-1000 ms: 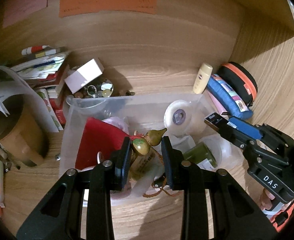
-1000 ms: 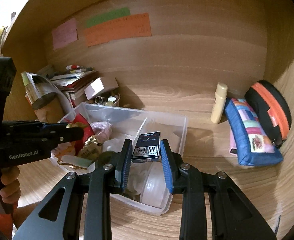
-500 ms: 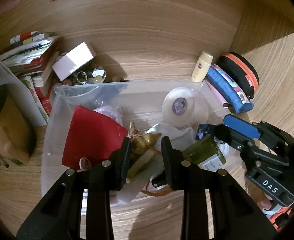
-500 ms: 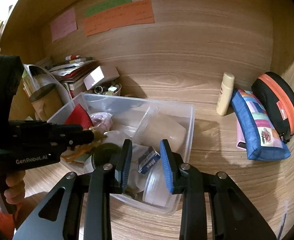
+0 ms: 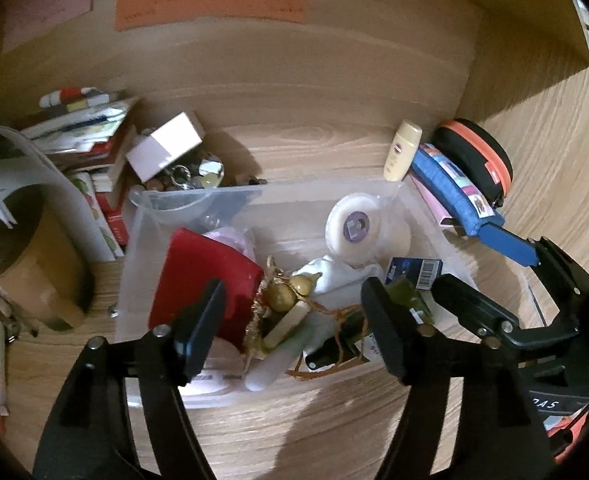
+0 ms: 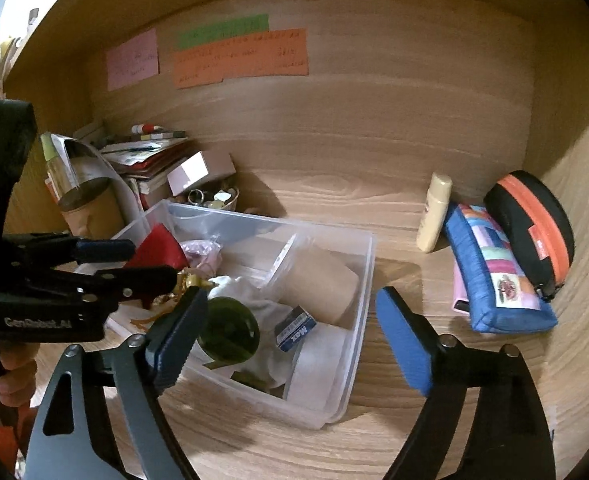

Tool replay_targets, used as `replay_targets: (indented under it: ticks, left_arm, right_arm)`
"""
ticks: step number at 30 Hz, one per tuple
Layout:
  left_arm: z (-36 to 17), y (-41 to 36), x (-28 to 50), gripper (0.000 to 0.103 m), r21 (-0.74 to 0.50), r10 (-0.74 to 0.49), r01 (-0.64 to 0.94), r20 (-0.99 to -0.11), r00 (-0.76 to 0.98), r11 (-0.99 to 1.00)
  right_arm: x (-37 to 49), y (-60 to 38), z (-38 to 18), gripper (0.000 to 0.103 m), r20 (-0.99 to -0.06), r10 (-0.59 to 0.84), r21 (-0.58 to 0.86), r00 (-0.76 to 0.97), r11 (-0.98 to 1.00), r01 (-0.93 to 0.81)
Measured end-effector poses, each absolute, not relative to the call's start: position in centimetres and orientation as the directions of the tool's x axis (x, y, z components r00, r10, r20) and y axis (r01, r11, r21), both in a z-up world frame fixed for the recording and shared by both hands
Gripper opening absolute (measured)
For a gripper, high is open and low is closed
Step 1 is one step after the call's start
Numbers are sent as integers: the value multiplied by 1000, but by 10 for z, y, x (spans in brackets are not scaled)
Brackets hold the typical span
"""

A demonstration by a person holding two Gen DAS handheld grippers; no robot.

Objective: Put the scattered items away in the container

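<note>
A clear plastic container (image 5: 294, 189) (image 6: 369, 264) holds a red pouch (image 5: 202, 272), a tape roll (image 5: 358, 224), a green bottle (image 6: 228, 328) and white cloth. My left gripper (image 5: 294, 312) (image 6: 150, 260) hangs over its near side, jaws opening. A golden gourd charm (image 5: 290, 296) lies loose in the container between the jaws, touching neither pad. My right gripper (image 6: 290, 312) (image 5: 462, 258) is over the container's right part, jaws opening wide. A small blue "Max" box (image 6: 296, 328) (image 5: 414, 272) rests on the cloth inside, free of the pads.
A cream bottle (image 6: 434, 212), a blue patchwork pouch (image 6: 494, 272) and a black-and-orange case (image 6: 534, 224) sit right of the container. On the left are a brown cup (image 5: 26, 256), stacked books (image 5: 86, 140), a white box (image 5: 166, 148) and a trinket bowl (image 5: 198, 172). Wooden walls enclose the back and right.
Both grippers have opened. The gourd charm left the left jaws and lies in the container. The blue box dropped from the right jaws onto the cloth inside.
</note>
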State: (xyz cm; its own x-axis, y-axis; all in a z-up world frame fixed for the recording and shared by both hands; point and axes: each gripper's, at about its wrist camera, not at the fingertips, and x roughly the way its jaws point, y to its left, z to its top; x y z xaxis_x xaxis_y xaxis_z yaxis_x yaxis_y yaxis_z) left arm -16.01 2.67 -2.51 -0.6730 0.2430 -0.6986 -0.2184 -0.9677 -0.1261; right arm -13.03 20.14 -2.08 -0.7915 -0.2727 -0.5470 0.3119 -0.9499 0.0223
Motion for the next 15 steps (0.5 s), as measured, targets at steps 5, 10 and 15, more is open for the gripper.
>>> replay_targets:
  ticks: [5, 10, 15]
  left_arm:
    - [-19, 23, -151, 82, -109, 214, -194, -699, -682, -975]
    - [-15, 20, -137, 84, -91, 190, -177, -694, -695, -980]
    - [-11, 20, -118, 91, -48, 149, -157, -671, -727, -986]
  right_arm:
    - [-123, 204, -15, 93, -550, -267, 27, -791, -953, 303]
    - [-110, 208, -7, 102, -535, -264, 38, -802, -956, 290]
    - [-94, 204, 1, 103, -521, -254, 13, -814, -957, 290]
